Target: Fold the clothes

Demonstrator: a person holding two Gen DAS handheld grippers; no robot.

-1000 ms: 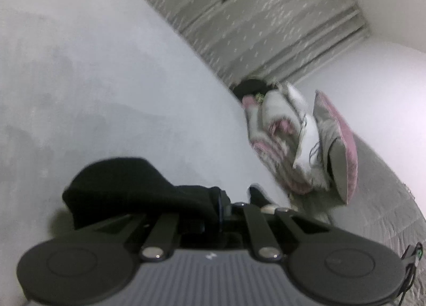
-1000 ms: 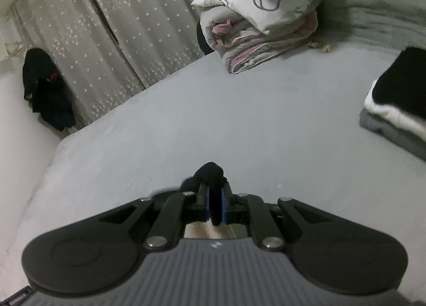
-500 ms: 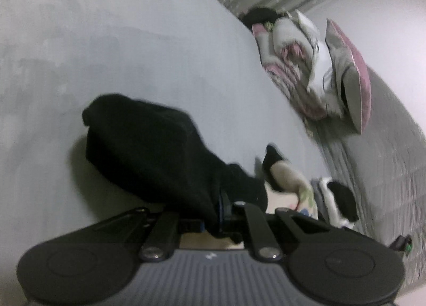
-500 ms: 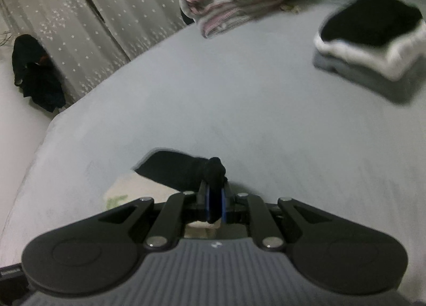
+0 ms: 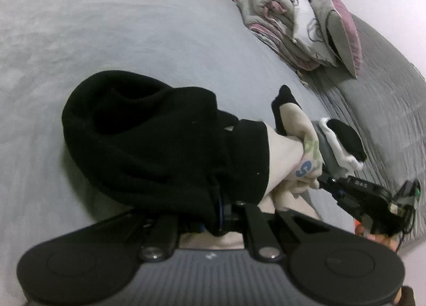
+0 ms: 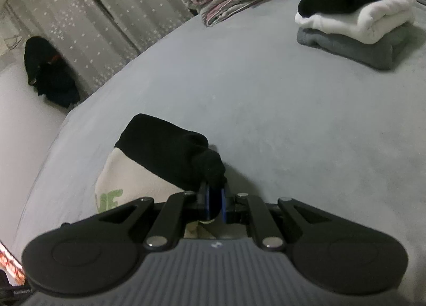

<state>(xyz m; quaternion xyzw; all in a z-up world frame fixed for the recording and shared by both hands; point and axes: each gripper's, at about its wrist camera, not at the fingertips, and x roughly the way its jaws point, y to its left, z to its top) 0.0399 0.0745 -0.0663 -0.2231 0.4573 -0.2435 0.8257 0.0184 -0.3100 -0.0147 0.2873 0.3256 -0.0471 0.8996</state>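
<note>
A black and cream garment with coloured letters [image 5: 159, 141] hangs bunched over the grey bed [image 5: 93, 26]. My left gripper [image 5: 213, 223] is shut on its black cloth. My right gripper [image 6: 214, 199] is shut on another black part of the same garment [image 6: 165, 157]. The right gripper's body also shows at the right of the left wrist view [image 5: 367, 199], beside the cream part.
A stack of folded clothes, black on white on grey [image 6: 356, 18], lies on the bed ahead to the right. Folded quilts and pillows [image 5: 298, 26] lie at the bed's far end. Curtains [image 6: 93, 13] and a dark hanging garment [image 6: 48, 71] stand beyond the bed.
Both grippers have lowered toward the bed with the garment, which now shows more fully, with its cream part and letters. The folded stack has come closer in the right wrist view.
</note>
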